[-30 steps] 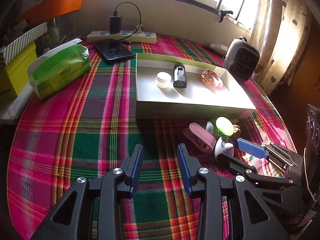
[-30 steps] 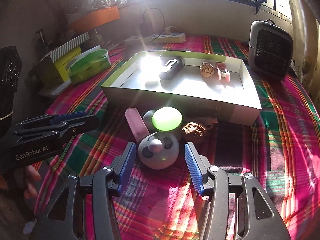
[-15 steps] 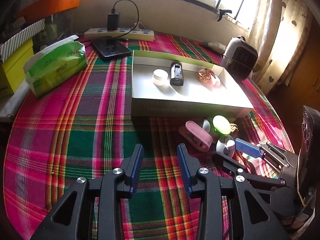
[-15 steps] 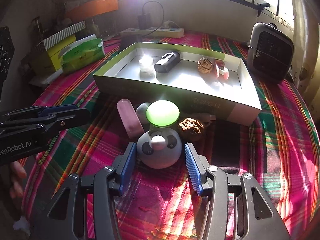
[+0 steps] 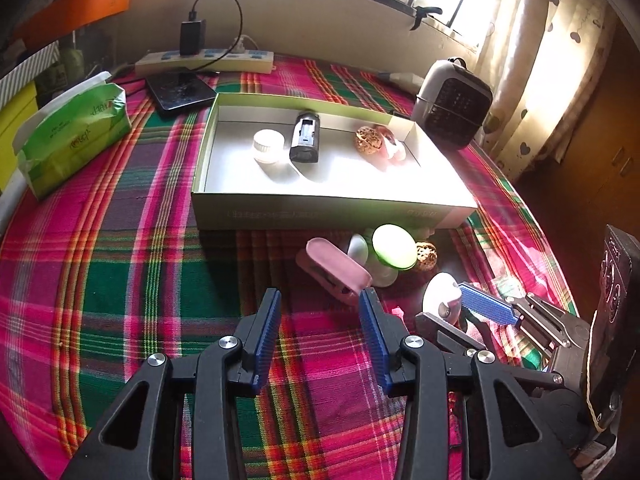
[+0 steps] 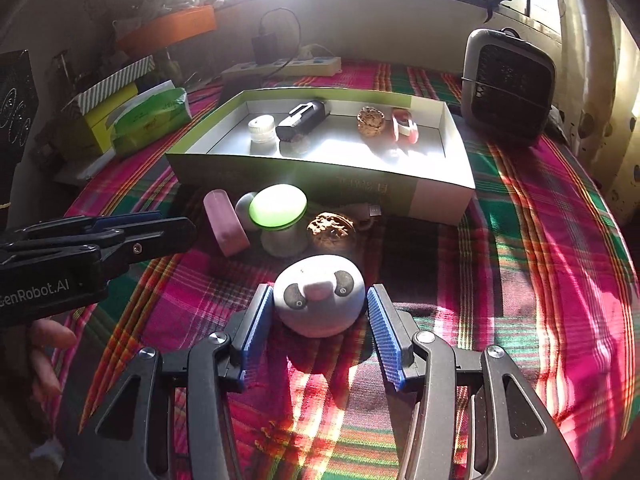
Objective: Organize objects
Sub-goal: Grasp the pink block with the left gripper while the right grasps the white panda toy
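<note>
A grey panda-faced toy (image 6: 320, 298) sits on the plaid cloth between the fingers of my right gripper (image 6: 318, 320). The jaws stand open around it, the pads close to its sides. It also shows in the left wrist view (image 5: 440, 298). Behind it lie a pink case (image 6: 224, 222), a green mushroom lamp (image 6: 278, 206) and a walnut (image 6: 332, 230). The open box (image 6: 320, 178) holds a white cap (image 6: 262, 126), a black device (image 6: 302, 120), a walnut (image 6: 371, 120) and a pink item (image 6: 405, 124). My left gripper (image 5: 318, 320) is open and empty, just short of the pink case (image 5: 338, 270).
A green tissue pack (image 5: 76, 136), a yellow box (image 5: 12, 128), a power strip (image 5: 204, 60) with charger and a phone (image 5: 180, 94) are at the back left. A small heater (image 5: 452, 102) stands at the back right. The table edge drops off on the right.
My right gripper has moved forward until its fingers stand on both sides of the panda toy. My left gripper has drawn slightly closer to the pink case.
</note>
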A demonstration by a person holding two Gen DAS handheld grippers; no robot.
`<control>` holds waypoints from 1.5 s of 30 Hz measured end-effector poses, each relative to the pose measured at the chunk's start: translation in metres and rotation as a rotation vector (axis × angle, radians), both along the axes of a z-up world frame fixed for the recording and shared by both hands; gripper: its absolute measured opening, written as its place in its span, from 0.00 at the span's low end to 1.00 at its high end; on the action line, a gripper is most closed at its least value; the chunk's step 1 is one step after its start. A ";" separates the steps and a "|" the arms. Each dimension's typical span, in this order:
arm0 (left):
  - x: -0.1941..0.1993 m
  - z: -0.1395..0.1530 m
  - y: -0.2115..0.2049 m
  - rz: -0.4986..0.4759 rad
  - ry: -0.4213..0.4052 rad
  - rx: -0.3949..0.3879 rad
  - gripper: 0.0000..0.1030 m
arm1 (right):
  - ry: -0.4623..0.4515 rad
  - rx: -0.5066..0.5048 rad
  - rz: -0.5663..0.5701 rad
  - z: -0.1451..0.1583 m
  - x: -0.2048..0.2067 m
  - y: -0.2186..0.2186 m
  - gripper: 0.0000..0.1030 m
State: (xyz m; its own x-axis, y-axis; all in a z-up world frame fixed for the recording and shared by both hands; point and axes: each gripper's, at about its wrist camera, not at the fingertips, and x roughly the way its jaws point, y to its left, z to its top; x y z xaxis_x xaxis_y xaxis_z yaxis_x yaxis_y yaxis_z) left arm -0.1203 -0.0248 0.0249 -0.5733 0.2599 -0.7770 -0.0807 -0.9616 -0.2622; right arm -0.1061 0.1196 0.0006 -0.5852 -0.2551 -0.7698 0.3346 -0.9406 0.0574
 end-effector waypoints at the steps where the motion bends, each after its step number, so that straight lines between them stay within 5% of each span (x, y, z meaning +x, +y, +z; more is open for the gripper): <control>1: -0.001 -0.001 0.002 0.000 -0.008 -0.001 0.38 | 0.000 0.002 -0.002 0.000 0.001 0.002 0.49; 23: -0.024 -0.010 0.021 0.091 -0.079 -0.009 0.38 | -0.019 -0.059 0.003 0.000 -0.003 0.025 0.49; 45: -0.020 -0.012 -0.003 0.113 -0.090 -0.155 0.38 | -0.019 -0.059 0.013 0.000 -0.003 0.027 0.49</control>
State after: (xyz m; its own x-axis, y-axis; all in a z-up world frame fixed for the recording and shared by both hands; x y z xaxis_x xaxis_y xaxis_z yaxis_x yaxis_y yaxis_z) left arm -0.1405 -0.0274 0.0127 -0.5183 0.0711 -0.8523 0.0471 -0.9926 -0.1115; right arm -0.1086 0.1465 0.0002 -0.5671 -0.3079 -0.7639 0.3451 -0.9310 0.1190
